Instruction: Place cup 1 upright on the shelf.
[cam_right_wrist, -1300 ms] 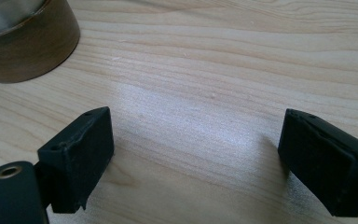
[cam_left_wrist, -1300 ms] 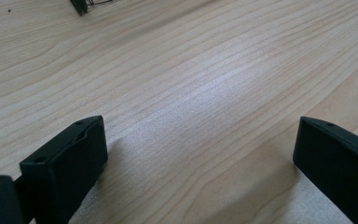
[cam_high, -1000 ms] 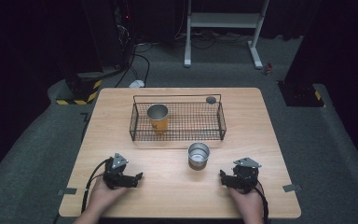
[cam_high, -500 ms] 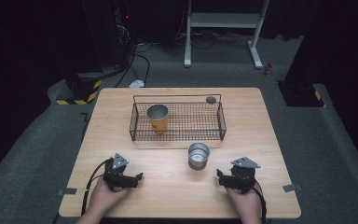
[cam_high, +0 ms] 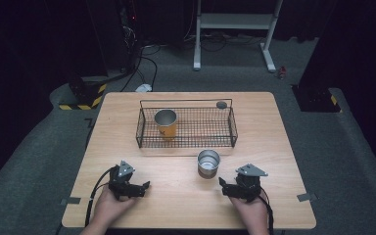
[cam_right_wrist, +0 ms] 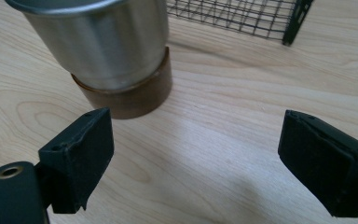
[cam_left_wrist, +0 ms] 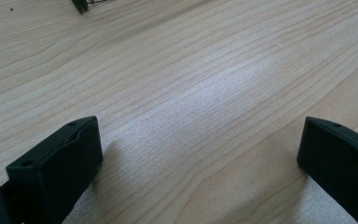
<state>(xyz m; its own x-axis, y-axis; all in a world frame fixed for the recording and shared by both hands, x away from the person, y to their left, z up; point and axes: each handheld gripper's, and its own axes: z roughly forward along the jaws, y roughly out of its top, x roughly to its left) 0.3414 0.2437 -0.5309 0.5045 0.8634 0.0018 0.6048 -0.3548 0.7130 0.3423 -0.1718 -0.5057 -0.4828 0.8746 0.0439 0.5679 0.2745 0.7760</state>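
Steel cup [cam_high: 208,163] on the bare tabletop [cam_high: 176,196] stands upright just ahead and to the left of my right gripper [cam_high: 227,188], much nearer to it than to my left gripper [cam_high: 144,187], so I judge the right hand should take it. Right jaws gape wide with nothing between them; in the right gripper view the cup [cam_right_wrist: 107,51] sits off the left jaw. Left jaws have just been opening over plain wood [cam_left_wrist: 191,93]. Behind the cup lies a wire basket [cam_high: 232,127] holding an orange cup [cam_high: 166,124]. Beyond lies dark grey floor.

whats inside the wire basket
An orange cup with a steel rim stands upright at the left end of the wire basket. The rest of its mesh floor looks bare. The cup's inside is too dark to tell.
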